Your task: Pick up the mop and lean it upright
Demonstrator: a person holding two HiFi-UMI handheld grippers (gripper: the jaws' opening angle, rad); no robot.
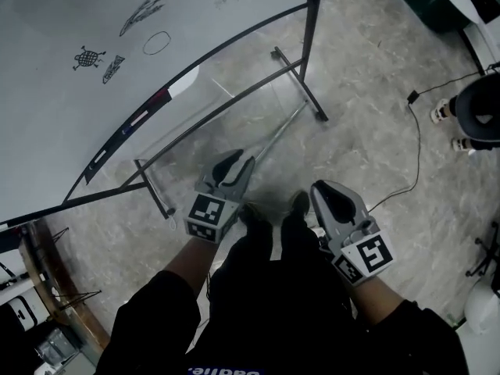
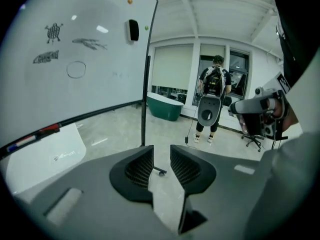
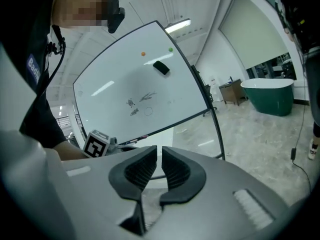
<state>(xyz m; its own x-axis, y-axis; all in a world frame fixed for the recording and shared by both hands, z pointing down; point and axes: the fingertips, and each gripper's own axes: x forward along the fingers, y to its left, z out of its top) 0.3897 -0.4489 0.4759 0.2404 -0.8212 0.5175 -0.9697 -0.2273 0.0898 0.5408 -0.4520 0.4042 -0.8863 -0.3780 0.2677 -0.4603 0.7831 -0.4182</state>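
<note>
Grey floor [image 1: 367, 131] beneath whiteboard [image 1: 78, 92]: mop [image 1: 281, 133] lying flat, its handle passing under whiteboard. We are holding left gripper [image 1: 234, 161] half open, empty, near handle; right gripper [image 1: 332, 192] barely parted, gripping nothing.

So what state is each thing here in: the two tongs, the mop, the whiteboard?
Left tongs: open, nothing between them.
Right tongs: open only a crack, empty.
Mop: lying flat on the floor, not yet picked up.
Whiteboard: standing upright, drawn on.
Eraser: stuck on the whiteboard.
</note>
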